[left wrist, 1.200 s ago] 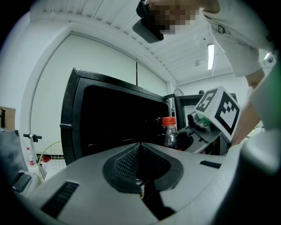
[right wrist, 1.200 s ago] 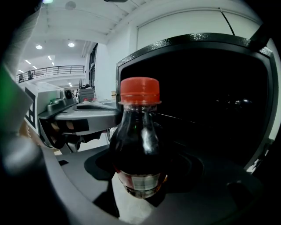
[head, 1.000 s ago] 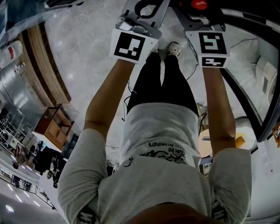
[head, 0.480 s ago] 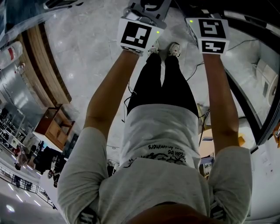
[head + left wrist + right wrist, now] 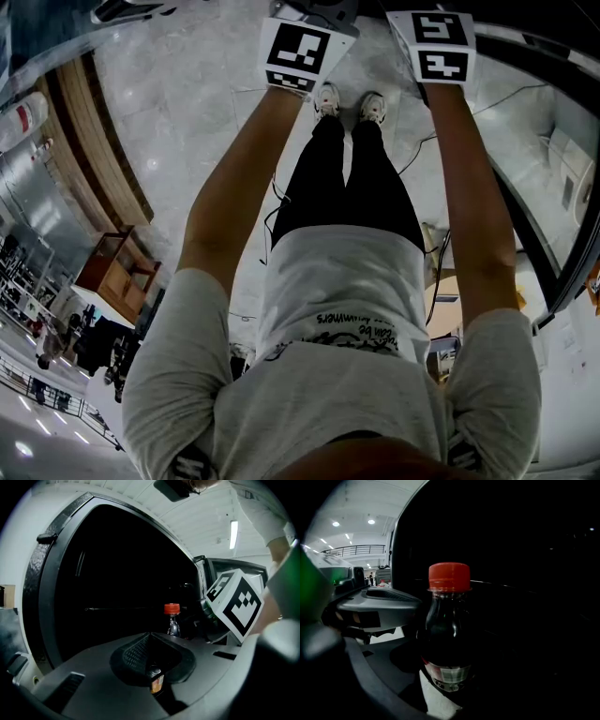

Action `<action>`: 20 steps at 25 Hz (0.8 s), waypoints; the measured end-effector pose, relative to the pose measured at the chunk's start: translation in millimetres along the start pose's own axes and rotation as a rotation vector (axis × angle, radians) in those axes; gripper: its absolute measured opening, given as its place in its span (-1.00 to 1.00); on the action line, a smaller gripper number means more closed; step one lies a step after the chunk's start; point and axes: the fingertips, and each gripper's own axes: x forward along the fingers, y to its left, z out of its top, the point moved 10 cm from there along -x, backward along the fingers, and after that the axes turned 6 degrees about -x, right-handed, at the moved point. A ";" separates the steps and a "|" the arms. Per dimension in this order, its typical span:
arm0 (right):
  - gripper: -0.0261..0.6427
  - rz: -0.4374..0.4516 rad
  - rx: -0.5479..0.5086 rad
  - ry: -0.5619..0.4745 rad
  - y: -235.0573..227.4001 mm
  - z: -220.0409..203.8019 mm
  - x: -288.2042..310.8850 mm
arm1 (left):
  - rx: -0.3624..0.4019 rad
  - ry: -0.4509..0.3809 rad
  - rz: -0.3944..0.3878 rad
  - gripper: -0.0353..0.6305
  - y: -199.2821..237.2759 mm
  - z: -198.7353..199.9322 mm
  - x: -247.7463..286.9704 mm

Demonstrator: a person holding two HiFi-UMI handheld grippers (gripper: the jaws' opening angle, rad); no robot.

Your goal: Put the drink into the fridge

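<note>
Red-capped dark cola bottle (image 5: 446, 634), upright in my right claw (image 5: 447, 679), which is clamped round its body, has just been carried forward alongside my closed left claw (image 5: 150, 641) toward the black fridge front (image 5: 117, 583), not yet inside.

L claw (image 5: 302, 54), R claw (image 5: 439, 45) farther fwd

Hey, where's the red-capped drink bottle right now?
In the right gripper view the bottle stands upright at centre, held between the jaws of the right gripper, with the dark fridge interior just behind it.
</note>
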 end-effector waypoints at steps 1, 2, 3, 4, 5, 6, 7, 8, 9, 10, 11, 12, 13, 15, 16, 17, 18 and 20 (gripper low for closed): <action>0.01 -0.001 0.005 0.001 -0.6 -0.2 3.2 | -0.003 0.004 0.005 -0.83 1.6 -1.2 2.2; 0.01 -0.002 0.011 0.001 -1.3 -0.6 6.4 | -0.005 0.008 0.009 -0.83 3.1 -2.4 4.5; 0.01 -0.003 0.016 0.001 -2.2 -1.2 9.6 | -0.005 0.012 0.012 -0.83 4.4 -3.7 7.0; 0.01 -0.005 0.020 0.002 -3.3 -2.2 12.8 | -0.004 0.015 0.015 -0.83 5.6 -4.8 9.4; 0.01 -0.009 0.021 0.003 -4.9 -3.3 15.7 | -0.003 0.017 0.018 -0.83 6.6 -5.7 11.8; 0.01 -0.017 0.020 0.004 -6.8 -3.8 18.0 | -0.002 0.020 0.020 -0.83 7.5 -6.6 14.1; 0.01 -0.025 0.021 0.005 -8.6 -3.4 19.9 | -0.001 0.022 0.023 -0.83 8.6 -7.5 16.2; 0.01 -0.031 0.024 0.006 -10.2 -3.0 22.2 | 0.000 0.025 0.026 -0.83 10.0 -8.5 18.4; 0.01 -0.035 0.027 0.006 -11.7 -3.1 25.1 | 0.000 0.029 0.029 -0.83 11.8 -9.6 20.6; 0.01 -0.038 0.030 0.006 -13.3 -3.3 28.3 | -0.001 0.034 0.033 -0.83 13.7 -10.9 23.2; 0.01 -0.040 0.032 0.008 -14.7 -3.2 31.4 | -0.003 0.039 0.036 -0.83 15.6 -12.2 25.9; 0.01 -0.042 0.036 0.010 -15.8 -3.0 34.3 | -0.007 0.045 0.039 -0.83 17.2 -13.6 28.7; 0.01 -0.042 0.038 0.012 -16.9 -3.3 37.1 | -0.013 0.050 0.039 -0.83 18.4 -14.8 31.5; 0.01 -0.044 0.042 0.018 -18.7 -5.3 42.3 | -0.020 0.058 0.035 -0.83 19.4 -16.2 37.0; 0.01 -0.043 0.044 0.021 -19.2 -6.6 44.9 | -0.019 0.064 0.032 -0.83 19.8 -17.0 39.6; 0.01 -0.042 0.046 0.024 -19.4 -7.9 47.5 | -0.018 0.070 0.031 -0.83 20.6 -18.1 42.2; 0.01 -0.040 0.048 0.028 -19.6 -9.5 50.1 | -0.018 0.076 0.031 -0.83 21.7 -19.5 44.7; 0.01 -0.039 0.055 0.037 -20.7 -12.9 55.2 | -0.024 0.085 0.034 -0.83 24.2 -22.3 50.0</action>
